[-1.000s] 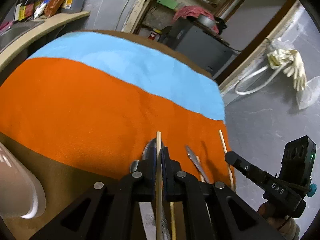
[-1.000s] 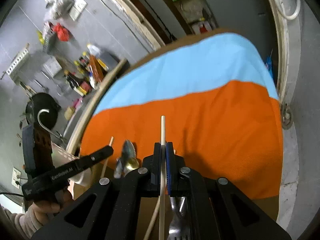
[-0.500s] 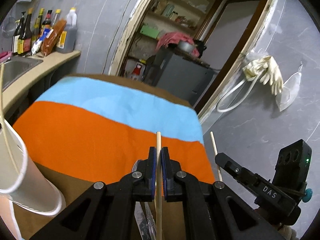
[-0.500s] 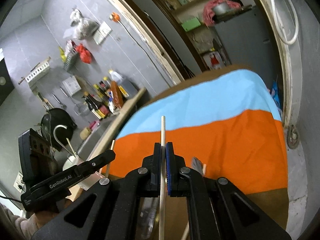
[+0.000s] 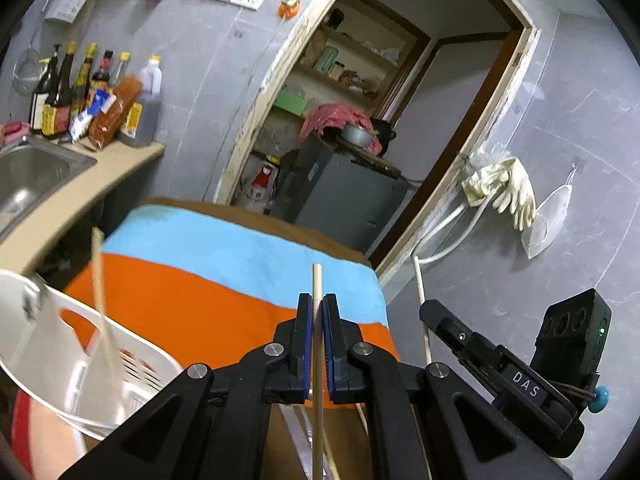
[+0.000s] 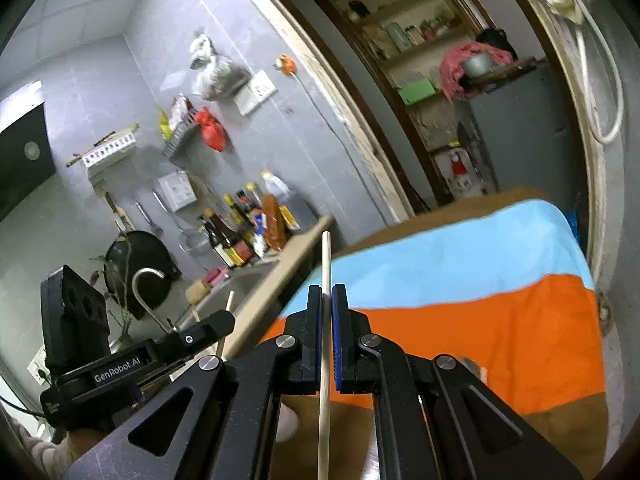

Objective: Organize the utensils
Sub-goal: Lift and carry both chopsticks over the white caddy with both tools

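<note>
The left claw is squeezed tight on 1 chopstick. The stick's long way runs from 6 o'clock up to 12 o'clock, tip up, above the cloth. A white basket sits at 8 o'clock with another stick leaning in it. The right claw pinches a second chopstick, also pointing to 12 o'clock.

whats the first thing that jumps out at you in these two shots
Each gripper is shut on a single wooden chopstick: the left gripper and the right gripper both hold one dead centre, tip pointing up and away. Behind them lies the bright orange and blue cloth across the table. At lower left of the left wrist view sits a white slotted basket with another chopstick standing in it.
</note>
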### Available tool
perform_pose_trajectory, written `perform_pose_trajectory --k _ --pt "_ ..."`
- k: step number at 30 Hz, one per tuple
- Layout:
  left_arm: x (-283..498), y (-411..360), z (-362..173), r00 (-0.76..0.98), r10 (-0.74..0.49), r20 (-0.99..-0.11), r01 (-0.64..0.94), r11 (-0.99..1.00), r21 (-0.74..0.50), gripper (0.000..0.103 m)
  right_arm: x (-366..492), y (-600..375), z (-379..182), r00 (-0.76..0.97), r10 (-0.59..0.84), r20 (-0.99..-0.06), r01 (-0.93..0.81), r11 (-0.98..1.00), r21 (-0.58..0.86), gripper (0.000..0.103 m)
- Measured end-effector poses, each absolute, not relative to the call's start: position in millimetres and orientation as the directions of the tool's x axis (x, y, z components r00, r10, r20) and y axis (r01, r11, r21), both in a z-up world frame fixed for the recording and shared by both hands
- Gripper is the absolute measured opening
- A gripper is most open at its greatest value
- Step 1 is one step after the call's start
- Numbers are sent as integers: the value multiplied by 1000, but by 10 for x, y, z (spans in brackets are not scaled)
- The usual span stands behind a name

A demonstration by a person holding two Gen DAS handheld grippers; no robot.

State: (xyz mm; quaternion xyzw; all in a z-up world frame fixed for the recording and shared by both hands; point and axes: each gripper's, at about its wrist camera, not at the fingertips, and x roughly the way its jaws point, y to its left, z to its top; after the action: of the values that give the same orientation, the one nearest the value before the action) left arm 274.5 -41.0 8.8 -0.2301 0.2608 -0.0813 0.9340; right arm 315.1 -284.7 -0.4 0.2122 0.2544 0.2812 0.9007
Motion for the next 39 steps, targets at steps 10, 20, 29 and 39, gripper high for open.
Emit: perform_pose_trajectory --k 10,20,29,39 --pt "2520 318 396 903 -234 -360 24 865 -502 5 3019 -2262 348 753 628 -195 -461 715 525 4" --pt "2541 1275 427 961 -68 -269 -81 860 -504 5 3065 -1561 361 766 636 -88 -498 675 545 4" --pt "2717 1820 155 974 16 -227 -139 832 -538 5 3053 -1190 254 832 553 -48 -464 740 487 4" --pt "2760 1744 -63 972 47 -230 -159 853 -496 5 3022 -1107 132 895 442 -60 -375 819 434 4"
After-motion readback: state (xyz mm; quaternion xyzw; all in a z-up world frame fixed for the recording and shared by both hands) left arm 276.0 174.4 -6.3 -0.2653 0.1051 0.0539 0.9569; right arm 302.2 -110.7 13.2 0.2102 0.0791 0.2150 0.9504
